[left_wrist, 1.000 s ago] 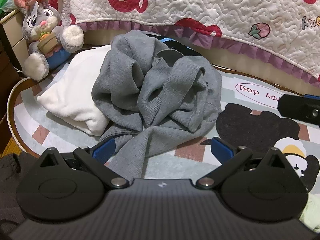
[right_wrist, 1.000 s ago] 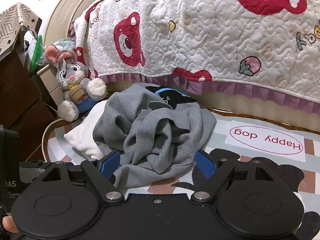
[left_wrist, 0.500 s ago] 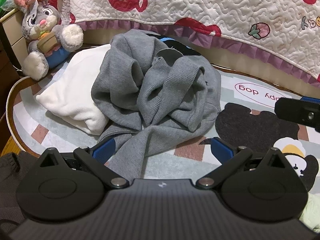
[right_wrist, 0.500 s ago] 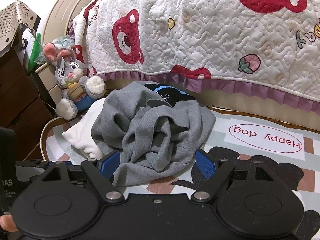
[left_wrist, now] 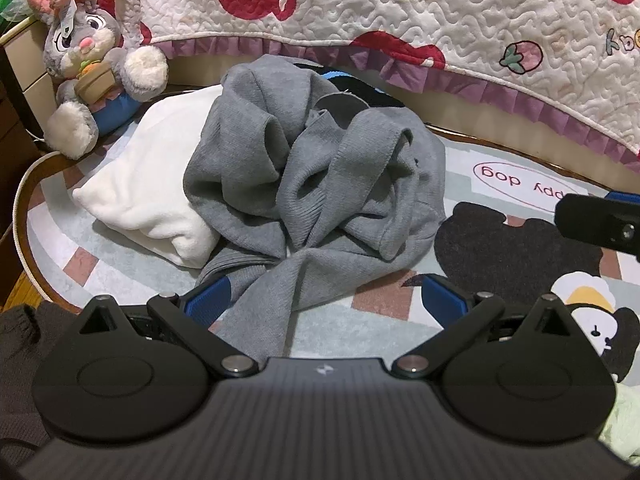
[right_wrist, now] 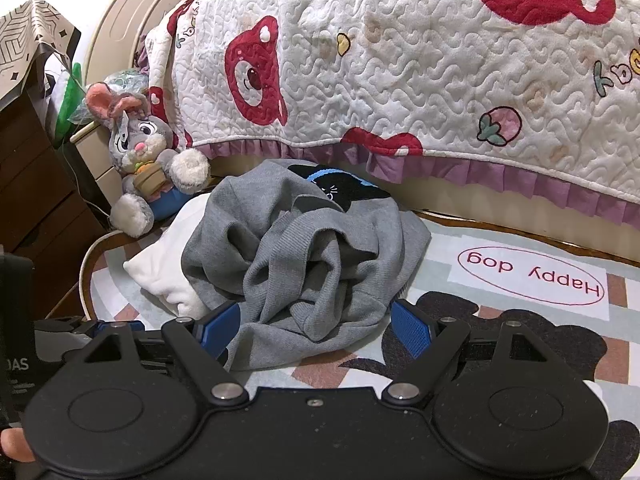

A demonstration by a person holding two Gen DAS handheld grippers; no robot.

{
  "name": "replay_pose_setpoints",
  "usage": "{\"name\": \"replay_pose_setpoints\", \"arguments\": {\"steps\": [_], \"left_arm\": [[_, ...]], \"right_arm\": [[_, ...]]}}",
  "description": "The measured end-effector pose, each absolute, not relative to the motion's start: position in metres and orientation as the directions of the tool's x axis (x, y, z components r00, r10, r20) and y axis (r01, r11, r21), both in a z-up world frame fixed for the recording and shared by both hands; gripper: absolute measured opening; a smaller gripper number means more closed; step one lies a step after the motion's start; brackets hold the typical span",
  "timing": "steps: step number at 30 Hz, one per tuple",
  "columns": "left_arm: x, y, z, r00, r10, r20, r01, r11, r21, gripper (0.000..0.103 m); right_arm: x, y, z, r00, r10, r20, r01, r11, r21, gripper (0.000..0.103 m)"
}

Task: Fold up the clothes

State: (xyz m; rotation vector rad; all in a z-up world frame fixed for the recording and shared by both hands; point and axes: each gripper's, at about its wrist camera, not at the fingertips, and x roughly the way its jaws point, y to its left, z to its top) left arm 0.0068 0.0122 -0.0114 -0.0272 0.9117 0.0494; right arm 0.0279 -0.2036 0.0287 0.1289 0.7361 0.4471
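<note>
Both claws gape, empty. Left view: left claw (left_wrist: 326, 294) low over rug (left_wrist: 520, 184); sweater (left_wrist: 316, 184) heaped ahead, sleeve between fingers, pillow (left_wrist: 148, 184) left, bed skirt behind. Right view: right claw (right_wrist: 316, 326) just before sweater (right_wrist: 304, 256); bare rug (right_wrist: 520, 300) right.

My crumpled sweater (left_wrist: 320, 184) lies on the rug (left_wrist: 460, 160) near its far edge, overlapping the pillow (left_wrist: 152, 176) to its left. A plush rabbit (left_wrist: 88, 64) sits behind the pillow; the bed quilt (left_wrist: 400, 12) hangs behind everything.
</note>
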Motion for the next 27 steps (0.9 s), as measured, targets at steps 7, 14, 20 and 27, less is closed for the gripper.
{"name": "replay_pose_setpoints", "arguments": {"steps": [7,14,20,27], "left_arm": [[0.003,0.032,-0.021,0.703,0.102,-0.704,-0.139,0.990,0.005,0.103],[0.031,0.075,-0.045,0.669,0.151,-0.728,-0.226,0.974,-0.006,0.097],[0.073,0.099,-0.051,0.697,0.133,-0.704,-0.196,0.980,-0.010,0.069],[0.143,0.107,-0.060,0.747,0.147,-0.649,-0.150,0.987,0.051,0.069]], "right_arm": [[0.041,-0.213,-0.002,0.647,0.517,-0.560,-0.381,0.856,0.350,0.088],[0.092,-0.209,-0.030,0.561,0.597,-0.574,-0.398,0.802,0.446,0.088],[0.143,-0.180,-0.071,0.520,0.559,-0.645,-0.371,0.829,0.419,0.088],[0.156,-0.164,-0.103,0.512,0.607,-0.608,-0.428,0.794,0.432,0.071]]}}
